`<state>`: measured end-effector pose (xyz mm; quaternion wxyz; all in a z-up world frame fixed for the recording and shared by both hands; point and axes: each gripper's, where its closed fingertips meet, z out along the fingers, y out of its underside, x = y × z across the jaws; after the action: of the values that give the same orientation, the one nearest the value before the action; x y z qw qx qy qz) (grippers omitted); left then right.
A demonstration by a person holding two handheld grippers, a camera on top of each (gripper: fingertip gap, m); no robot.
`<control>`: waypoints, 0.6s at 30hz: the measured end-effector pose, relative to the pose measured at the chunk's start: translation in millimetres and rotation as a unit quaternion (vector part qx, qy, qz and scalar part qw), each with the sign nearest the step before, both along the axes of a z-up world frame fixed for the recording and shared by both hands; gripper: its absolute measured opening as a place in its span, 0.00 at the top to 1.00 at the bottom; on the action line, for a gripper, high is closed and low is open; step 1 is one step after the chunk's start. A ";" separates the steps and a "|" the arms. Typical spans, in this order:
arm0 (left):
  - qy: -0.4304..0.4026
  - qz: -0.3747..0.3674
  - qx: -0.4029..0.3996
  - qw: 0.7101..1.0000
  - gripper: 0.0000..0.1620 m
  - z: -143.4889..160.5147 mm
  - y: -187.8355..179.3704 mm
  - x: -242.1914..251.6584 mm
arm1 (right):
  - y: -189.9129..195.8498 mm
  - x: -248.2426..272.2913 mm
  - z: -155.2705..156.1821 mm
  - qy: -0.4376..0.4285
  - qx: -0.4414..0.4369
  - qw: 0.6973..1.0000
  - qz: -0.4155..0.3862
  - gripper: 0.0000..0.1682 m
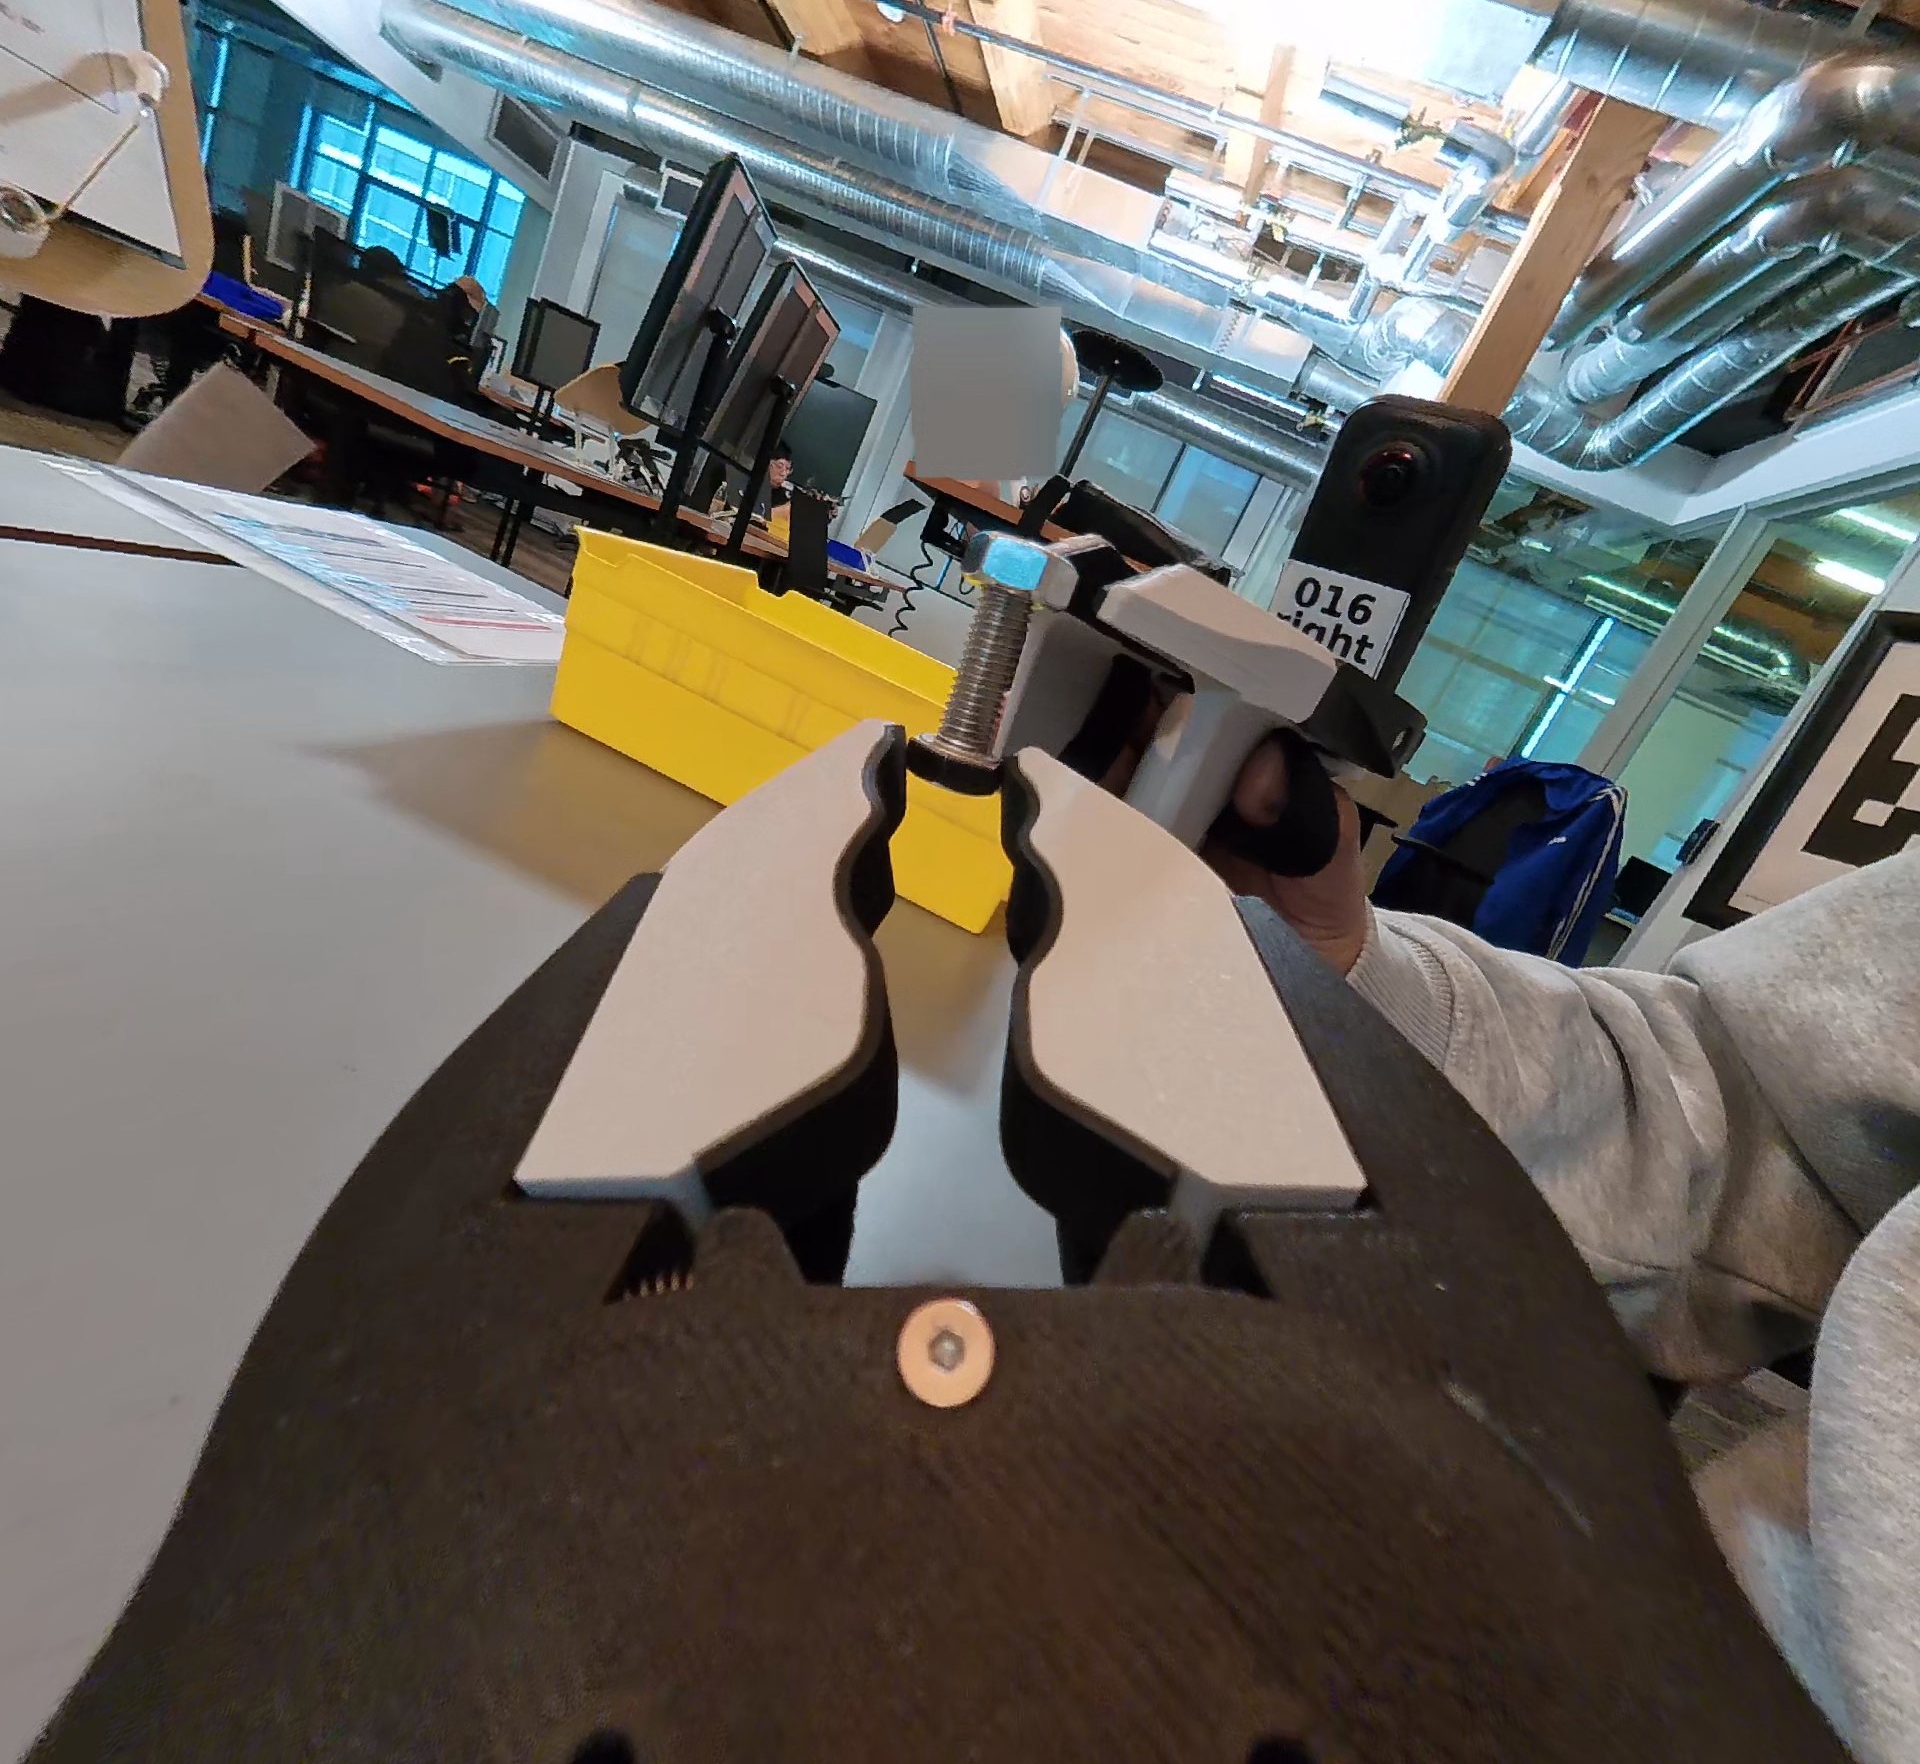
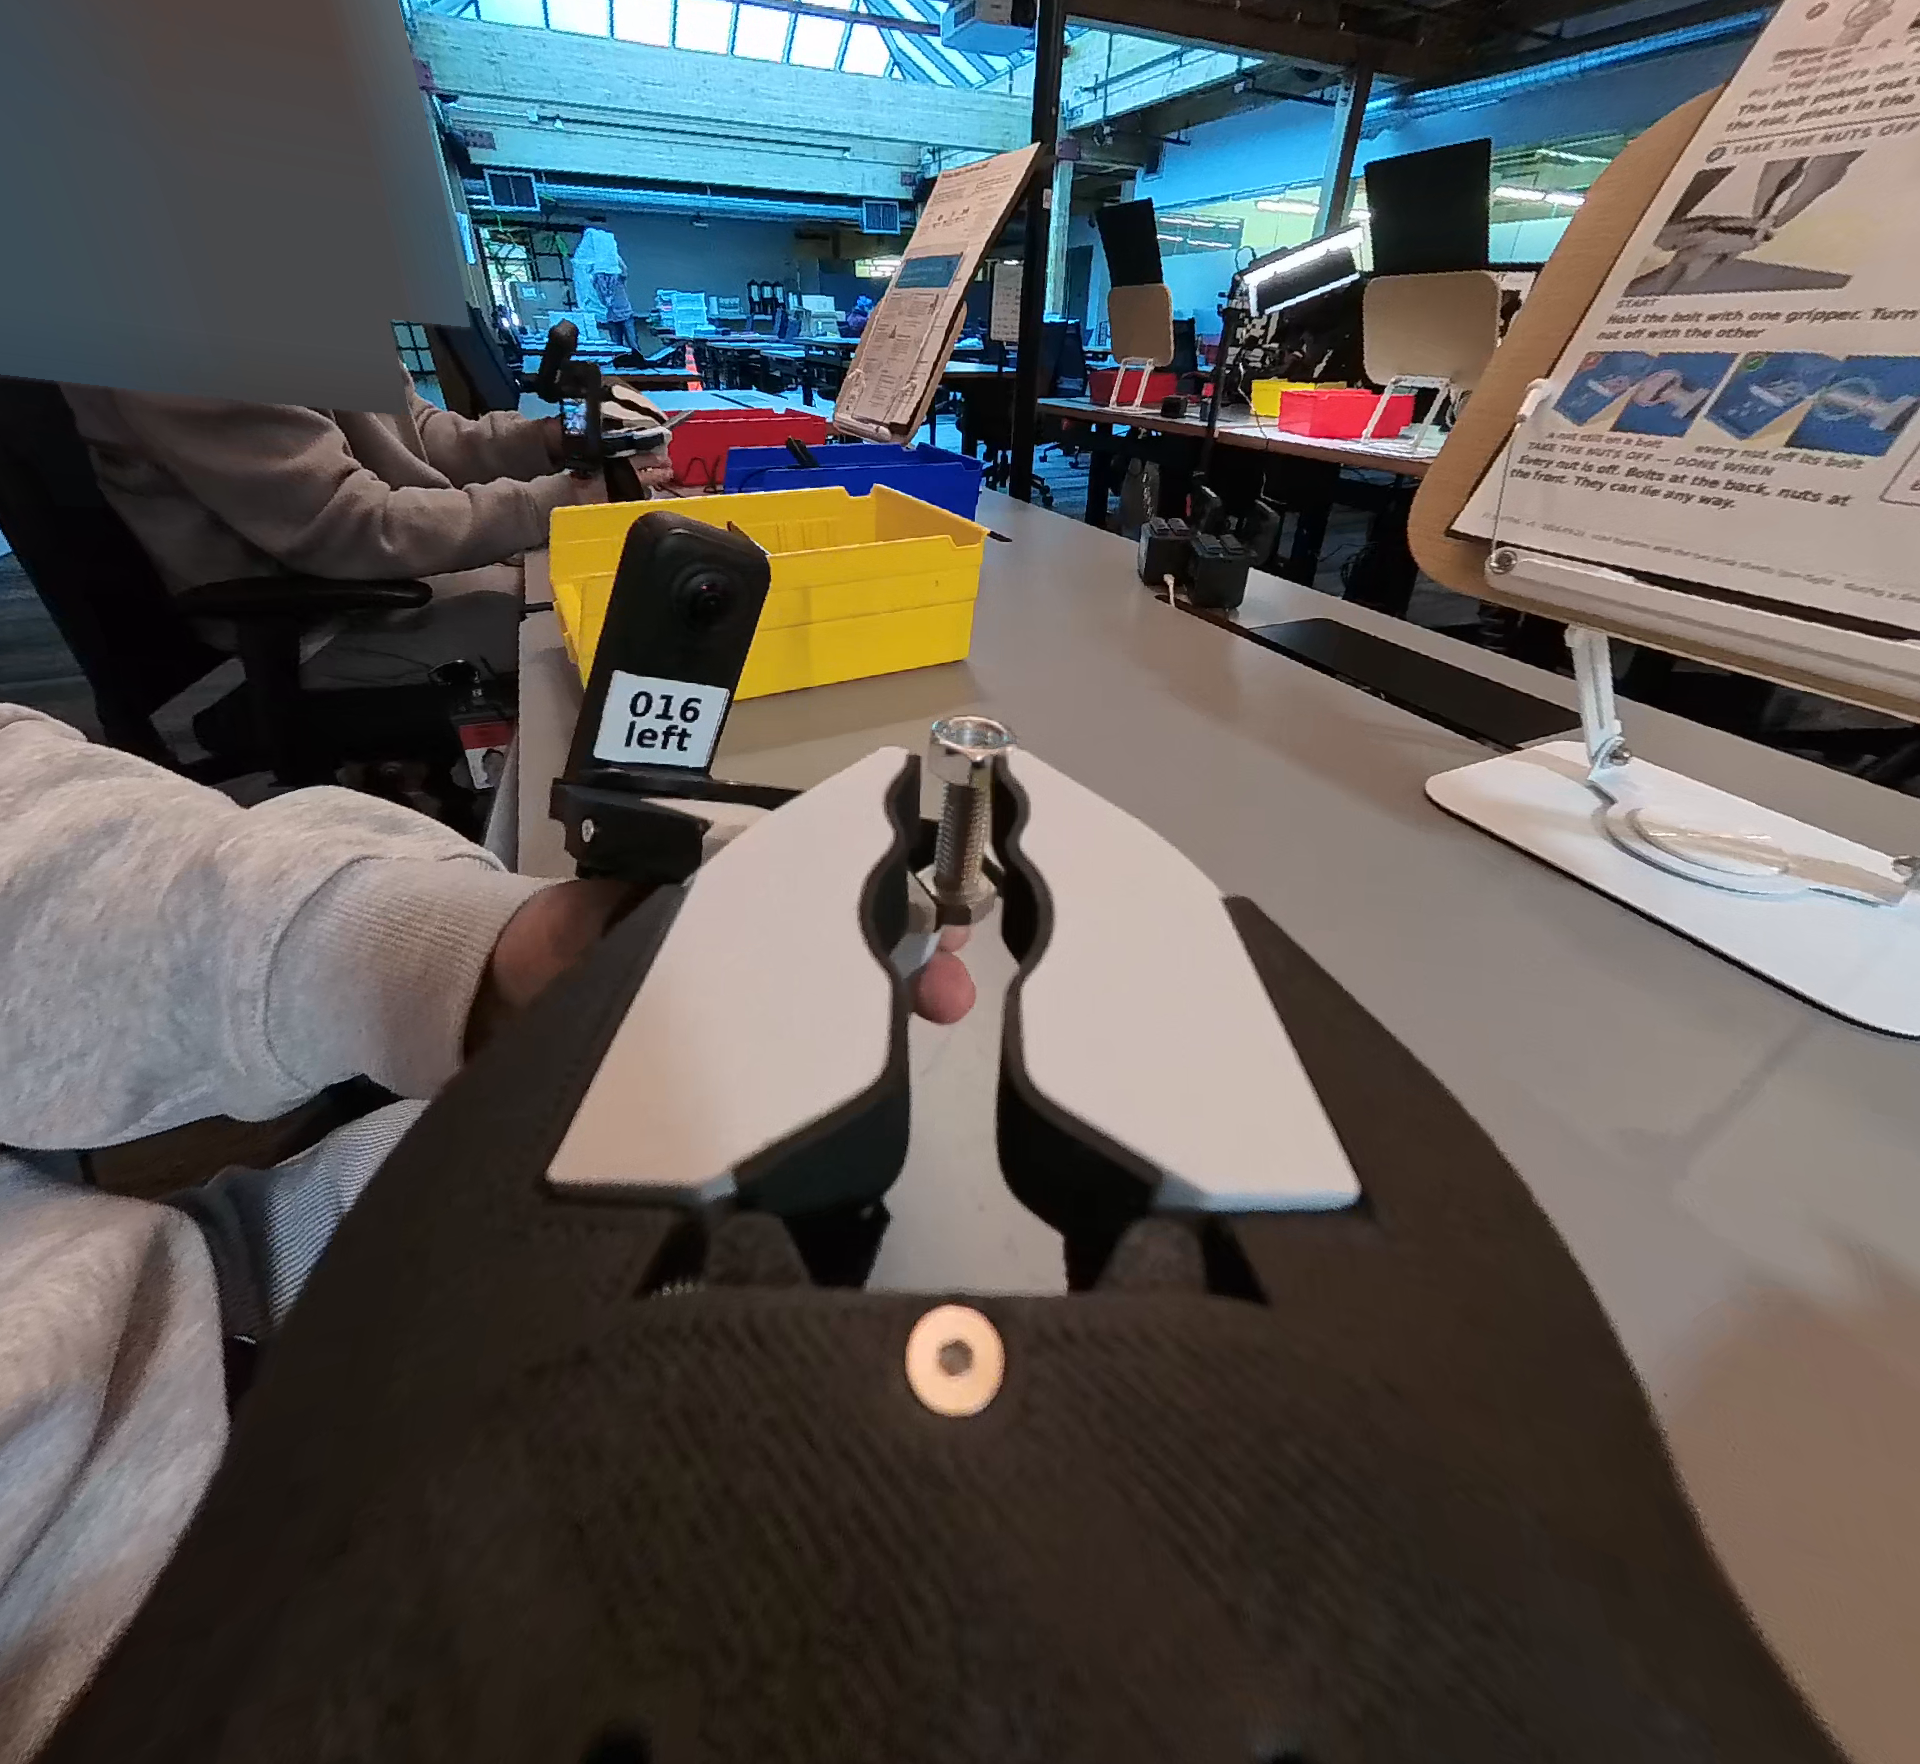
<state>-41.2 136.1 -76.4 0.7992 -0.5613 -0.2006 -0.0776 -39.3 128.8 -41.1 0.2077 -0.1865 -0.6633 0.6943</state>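
Observation:
A steel bolt (image 1: 982, 665) stands upright above the grey table (image 1: 260, 831), held between both grippers. My left gripper (image 1: 951, 760) is shut on the dark hex head (image 1: 951, 772) at the bolt's lower end. My right gripper (image 2: 971, 774) comes in from the right and is shut on the shiny hex nut (image 2: 971, 743) at the top end of the thread; the nut's hole shows. In the left wrist view the right gripper (image 1: 1039, 576) pinches that nut (image 1: 1013, 566). In the right wrist view the bolt head (image 2: 951, 909) shows below, and the left gripper's black camera (image 2: 675, 634) stands to the left.
A yellow bin (image 1: 727, 675) sits on the table just behind the bolt; it also shows in the right wrist view (image 2: 862, 592), with a blue bin (image 2: 852, 467) and a red bin (image 2: 743, 436) beyond. An instruction sheet on a white stand (image 2: 1662, 862) stands to the right. A seated person (image 2: 312, 488) is at the left. The tips of both grippers are at nearly the same place.

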 end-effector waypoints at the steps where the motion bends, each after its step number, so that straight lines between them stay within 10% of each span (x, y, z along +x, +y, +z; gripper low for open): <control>1: 0.001 0.001 -0.001 1.000 0.89 -0.1 -0.1 -0.1 | 0.4 -0.3 0.3 0.000 -0.001 1.000 -0.001 0.92; 18: 0.004 0.004 -0.011 1.000 0.89 -1.6 -0.5 -2.5 | -0.5 -2.7 0.9 0.010 -0.012 1.000 -0.009 0.82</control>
<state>-43.7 135.6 -78.0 0.7941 -0.5696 -0.2003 -0.0696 -41.9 128.3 -40.2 0.2182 -0.1884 -0.6512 0.7020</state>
